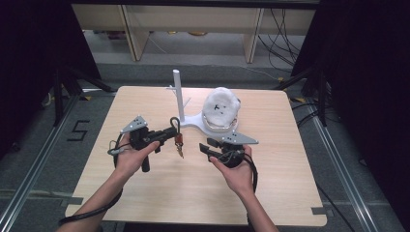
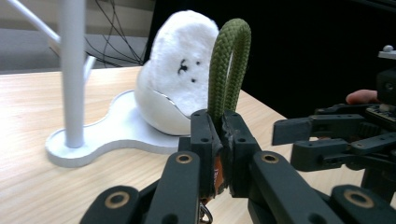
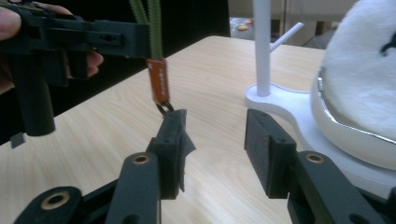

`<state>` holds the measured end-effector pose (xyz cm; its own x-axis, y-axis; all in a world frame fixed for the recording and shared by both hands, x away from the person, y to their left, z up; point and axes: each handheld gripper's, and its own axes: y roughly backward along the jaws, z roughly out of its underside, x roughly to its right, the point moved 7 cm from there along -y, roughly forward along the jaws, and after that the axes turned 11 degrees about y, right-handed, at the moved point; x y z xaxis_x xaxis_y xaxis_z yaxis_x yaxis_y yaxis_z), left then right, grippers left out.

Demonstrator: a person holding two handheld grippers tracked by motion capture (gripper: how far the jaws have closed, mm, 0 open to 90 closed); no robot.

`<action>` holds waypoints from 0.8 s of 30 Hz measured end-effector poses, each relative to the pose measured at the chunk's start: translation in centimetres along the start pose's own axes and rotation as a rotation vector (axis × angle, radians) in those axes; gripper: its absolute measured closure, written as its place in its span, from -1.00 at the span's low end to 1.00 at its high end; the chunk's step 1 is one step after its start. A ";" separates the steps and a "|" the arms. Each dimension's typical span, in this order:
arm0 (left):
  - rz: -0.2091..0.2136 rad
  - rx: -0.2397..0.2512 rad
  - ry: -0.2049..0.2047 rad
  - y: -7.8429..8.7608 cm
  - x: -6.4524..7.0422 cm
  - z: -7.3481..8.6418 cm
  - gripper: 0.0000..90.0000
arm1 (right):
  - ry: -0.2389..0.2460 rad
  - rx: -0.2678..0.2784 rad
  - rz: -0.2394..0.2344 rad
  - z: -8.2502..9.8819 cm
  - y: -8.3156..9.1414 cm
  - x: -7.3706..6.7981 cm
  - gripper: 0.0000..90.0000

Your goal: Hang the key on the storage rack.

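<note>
Leftmost on the table (image 1: 145, 193), at about nine o'clock from the middle, the left tongs (image 1: 170, 131) sit in the person's left hand (image 1: 129, 157) and point toward three o'clock. Their jaws are clamped tight on a green braided cord loop (image 2: 229, 70); in the left gripper view the loop rises at twelve o'clock out of the pinched pads. Below the jaws an orange tag (image 3: 159, 80) hangs at six o'clock from the cord, with a small dark metal ring (image 3: 164, 108) at its lower end. In the high view the tag and ring dangle just above the table, between the two tongs.

Next, at twelve o'clock from the tag, a white stand (image 1: 180, 96) rises upright from its flat white base (image 2: 116, 130), with thin pegs branching off the post. Just beside it at three o'clock, a white fluffy toy (image 1: 221, 107) with small dark face marks rests in a shiny white cup on the same base.

Rightmost, the right tongs (image 1: 204, 149) lie in the person's right hand (image 1: 237, 169) and point toward nine o'clock at the tag. Their jaws stand moderately wide with nothing between the pads (image 3: 268, 144). In the right gripper view the ring hangs just at the tip of the left-hand pad; whether it touches I cannot tell.
</note>
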<state>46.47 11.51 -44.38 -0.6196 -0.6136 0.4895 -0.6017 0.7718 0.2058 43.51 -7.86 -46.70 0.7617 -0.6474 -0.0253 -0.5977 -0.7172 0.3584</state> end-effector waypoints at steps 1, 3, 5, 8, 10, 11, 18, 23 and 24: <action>-0.006 0.002 0.000 0.2 -0.2 -0.1 0.86 | 0.005 0.004 0.007 0.0 0.1 0.2 0.29; -0.014 0.010 0.001 0.4 -0.4 -0.4 0.86 | 0.005 0.006 0.020 0.1 0.3 0.5 0.24; -0.026 0.014 -0.006 0.6 -0.7 -0.6 0.86 | 0.002 -0.006 0.051 0.4 0.9 1.1 0.18; -0.034 0.019 -0.010 0.7 -0.9 -0.8 0.86 | 0.005 -0.005 0.067 0.5 1.1 1.4 0.16; -0.041 0.021 -0.012 0.8 -1.0 -0.9 0.86 | 0.014 -0.007 0.084 0.7 1.5 1.9 0.14; -0.045 0.024 -0.011 0.9 -1.1 -1.0 0.86 | -0.001 -0.012 0.092 0.7 1.6 1.9 0.14; -0.066 0.030 -0.020 1.0 -1.7 -1.4 0.86 | 0.013 -0.014 0.136 1.5 3.0 3.4 0.09; -0.080 0.035 -0.027 1.1 -2.1 -1.8 0.86 | -0.014 -0.025 0.160 2.2 3.9 4.2 0.05; -0.080 0.035 -0.027 1.1 -2.1 -1.8 0.86 | -0.014 -0.025 0.160 2.2 3.9 4.2 0.05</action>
<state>48.05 13.97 -43.65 -0.5815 -0.6779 0.4498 -0.6670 0.7138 0.2136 43.84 -13.88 -47.44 0.6537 -0.7565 0.0212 -0.7044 -0.5979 0.3825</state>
